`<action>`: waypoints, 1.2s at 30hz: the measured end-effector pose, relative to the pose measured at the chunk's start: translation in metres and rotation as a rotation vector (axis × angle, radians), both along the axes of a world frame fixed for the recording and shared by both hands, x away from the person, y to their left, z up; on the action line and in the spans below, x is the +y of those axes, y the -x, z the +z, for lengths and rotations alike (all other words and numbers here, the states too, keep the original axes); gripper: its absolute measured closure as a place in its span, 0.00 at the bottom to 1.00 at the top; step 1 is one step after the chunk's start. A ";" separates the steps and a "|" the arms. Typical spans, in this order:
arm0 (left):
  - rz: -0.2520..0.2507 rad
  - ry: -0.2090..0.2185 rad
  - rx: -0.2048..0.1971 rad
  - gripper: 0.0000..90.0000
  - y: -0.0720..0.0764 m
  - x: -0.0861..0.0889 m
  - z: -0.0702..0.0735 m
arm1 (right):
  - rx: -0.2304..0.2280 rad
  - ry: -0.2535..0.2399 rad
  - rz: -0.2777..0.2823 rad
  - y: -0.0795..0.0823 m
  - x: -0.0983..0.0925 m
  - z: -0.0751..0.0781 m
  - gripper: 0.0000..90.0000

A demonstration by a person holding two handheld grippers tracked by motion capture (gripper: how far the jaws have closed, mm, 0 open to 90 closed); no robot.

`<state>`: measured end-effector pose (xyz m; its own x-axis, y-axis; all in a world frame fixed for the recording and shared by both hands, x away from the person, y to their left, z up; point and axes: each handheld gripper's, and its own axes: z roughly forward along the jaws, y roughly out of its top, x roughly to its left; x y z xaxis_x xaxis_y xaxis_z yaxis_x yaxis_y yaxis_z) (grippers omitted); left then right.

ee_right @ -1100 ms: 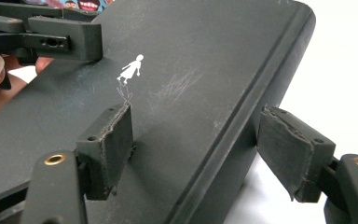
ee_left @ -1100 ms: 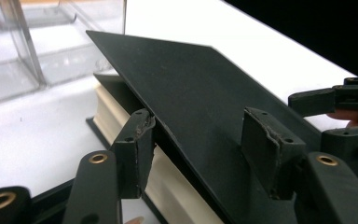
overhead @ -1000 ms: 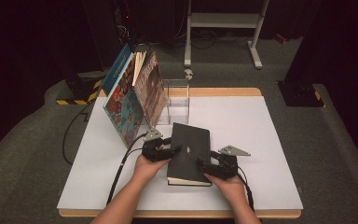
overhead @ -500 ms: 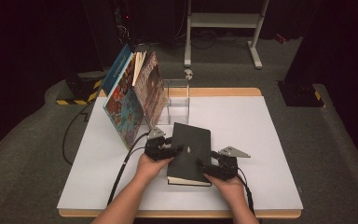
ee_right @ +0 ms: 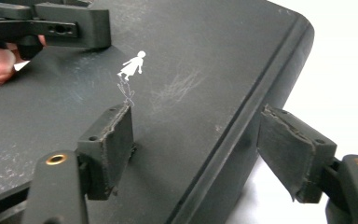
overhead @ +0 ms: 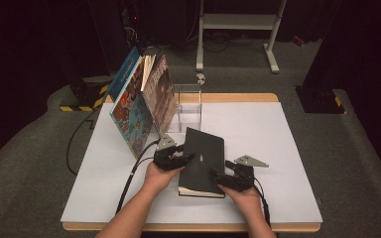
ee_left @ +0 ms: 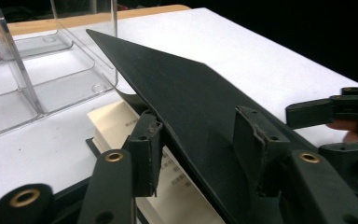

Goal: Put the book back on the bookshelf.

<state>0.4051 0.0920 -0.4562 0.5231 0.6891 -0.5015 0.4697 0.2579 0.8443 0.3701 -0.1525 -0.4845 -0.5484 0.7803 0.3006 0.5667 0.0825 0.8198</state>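
A black book (overhead: 202, 161) lies on the white bench (overhead: 278, 148). Its spine edge is straddled by the right gripper (ee_right: 196, 154), jaws apart; its lifted cover is straddled by the left gripper (ee_left: 198, 140), jaws just closing, no clamping seen. Beyond stands a clear rack (overhead: 188, 106).

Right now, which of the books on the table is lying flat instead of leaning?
The black book between both grippers lies flat on the white table. The colourful picture books lean together at the back left, beside the clear plastic stand.
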 end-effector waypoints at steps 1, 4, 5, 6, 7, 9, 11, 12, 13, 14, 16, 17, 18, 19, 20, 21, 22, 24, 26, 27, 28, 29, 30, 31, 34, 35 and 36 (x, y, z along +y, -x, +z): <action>-0.007 -0.004 -0.005 0.63 0.001 0.001 0.001 | 0.004 -0.005 0.005 0.000 -0.001 0.000 0.28; -0.005 -0.003 -0.001 0.64 0.002 0.000 0.004 | 0.013 0.001 0.009 -0.002 -0.002 0.002 0.27; -0.005 0.005 0.006 0.64 0.001 0.000 0.004 | 0.010 0.006 0.012 -0.002 -0.002 0.003 0.27; -0.007 0.005 0.013 0.63 0.000 0.000 0.005 | 0.012 0.010 0.014 -0.003 -0.003 0.003 0.27; -0.013 -0.002 0.017 0.63 -0.001 0.001 0.005 | 0.014 0.011 0.014 -0.003 -0.003 0.004 0.27; -0.014 -0.007 0.017 0.63 -0.001 0.000 0.007 | 0.013 0.015 0.014 -0.004 -0.003 0.004 0.27; -0.017 -0.006 0.019 0.63 -0.002 0.000 0.007 | 0.014 0.013 0.014 -0.003 -0.003 0.004 0.28; -0.020 -0.011 0.021 0.62 -0.002 0.000 0.007 | 0.013 0.015 0.012 -0.003 -0.003 0.005 0.28; -0.020 -0.010 0.023 0.62 -0.002 0.001 0.007 | 0.010 0.018 0.012 -0.003 -0.003 0.005 0.28; -0.023 -0.015 0.025 0.62 -0.002 0.001 0.006 | 0.011 0.020 0.012 -0.003 -0.003 0.005 0.28; -0.016 -0.001 0.029 0.62 -0.002 0.001 0.006 | 0.013 0.026 0.014 -0.002 -0.002 0.005 0.28; -0.015 0.003 0.033 0.62 -0.002 0.001 0.005 | 0.014 0.029 0.015 -0.002 -0.002 0.005 0.28; -0.010 0.001 0.035 0.61 -0.002 0.001 0.005 | 0.016 0.031 0.016 -0.002 -0.002 0.005 0.28; -0.009 0.000 0.038 0.61 -0.003 0.002 0.004 | 0.018 0.034 0.018 -0.002 -0.002 0.006 0.28; -0.009 0.000 0.041 0.61 -0.002 0.003 0.004 | 0.015 0.036 0.019 -0.001 -0.002 0.005 0.28; -0.005 -0.003 0.040 0.60 -0.002 0.003 0.003 | 0.014 0.038 0.020 -0.001 -0.002 0.005 0.28; 0.000 -0.007 0.037 0.59 -0.002 0.003 0.002 | 0.015 0.039 0.021 0.000 -0.002 0.005 0.28; 0.008 -0.012 0.050 0.56 -0.003 0.004 0.000 | 0.019 0.038 0.022 0.000 -0.002 0.004 0.28; 0.008 -0.013 0.055 0.54 -0.003 0.005 -0.002 | 0.021 0.041 0.024 0.001 -0.002 0.004 0.28; 0.006 -0.017 0.059 0.54 -0.003 0.006 -0.002 | 0.021 0.042 0.025 0.001 -0.002 0.004 0.28; 0.004 -0.017 0.061 0.54 -0.003 0.006 -0.002 | 0.024 0.041 0.026 0.000 -0.001 0.003 0.28; 0.002 -0.024 0.062 0.54 -0.003 0.007 -0.002 | 0.024 0.040 0.027 0.000 -0.001 0.003 0.28; 0.003 -0.034 0.066 0.54 -0.004 0.007 -0.002 | 0.023 0.041 0.029 0.000 -0.001 0.003 0.28; 0.006 -0.035 0.079 0.54 -0.004 0.007 -0.003 | 0.024 0.043 0.030 0.000 -0.001 0.003 0.28; 0.001 -0.040 0.099 0.54 -0.006 0.008 -0.004 | 0.044 0.035 0.033 -0.002 -0.002 0.002 0.26; 0.000 -0.040 0.103 0.54 -0.006 0.008 -0.005 | 0.047 0.031 0.032 -0.004 -0.002 0.001 0.26; 0.001 -0.034 0.105 0.54 -0.006 0.008 -0.005 | 0.047 0.033 0.030 -0.005 -0.003 0.001 0.26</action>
